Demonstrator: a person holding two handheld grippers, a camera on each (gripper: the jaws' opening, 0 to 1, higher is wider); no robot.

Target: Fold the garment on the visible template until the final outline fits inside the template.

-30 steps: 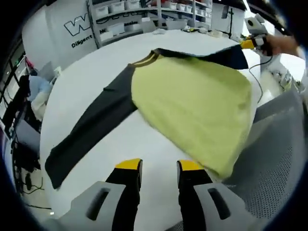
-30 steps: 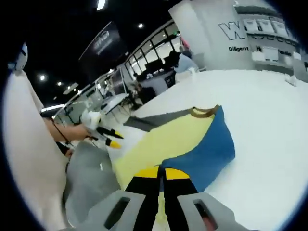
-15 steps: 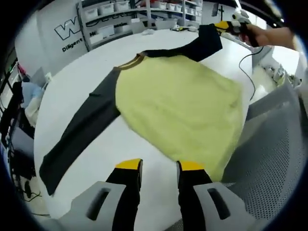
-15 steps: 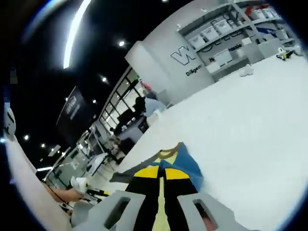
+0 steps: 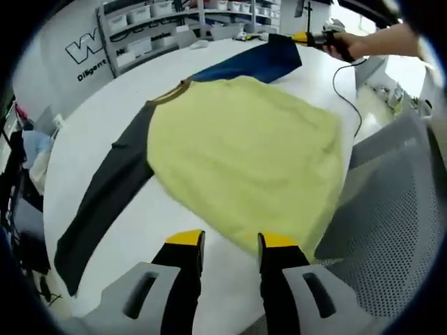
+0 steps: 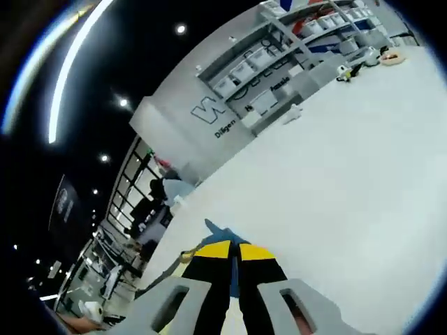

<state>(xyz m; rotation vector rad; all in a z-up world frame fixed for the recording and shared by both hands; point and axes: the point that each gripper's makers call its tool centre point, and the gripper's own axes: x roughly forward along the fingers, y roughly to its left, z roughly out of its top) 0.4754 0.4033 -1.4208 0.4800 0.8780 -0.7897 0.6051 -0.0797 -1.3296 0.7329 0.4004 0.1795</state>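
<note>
A long-sleeved shirt lies spread on the white table (image 5: 91,118): pale yellow body (image 5: 244,150), dark grey sleeve (image 5: 105,195) running toward the near left, blue sleeve (image 5: 244,64) stretched out at the far side. My left gripper (image 5: 225,244) hovers open just short of the yellow hem, holding nothing. The right gripper (image 5: 307,38), held by a hand, pinches the end of the blue sleeve at the far right. In the right gripper view that gripper (image 6: 235,250) is shut, with blue cloth (image 6: 218,232) showing between and past its jaws, lifted above the white table (image 6: 335,181).
A grey perforated mat (image 5: 391,230) hangs off the table's right edge. A black cable (image 5: 349,98) trails from the right gripper across the table corner. Shelves with white bins (image 5: 160,21) stand behind the table. Small items (image 6: 346,70) lie at the table's far end.
The right gripper has carried the blue sleeve end further out and up, straightening the sleeve. My left view has shifted slightly nearer the yellow hem; the left gripper stays open.
</note>
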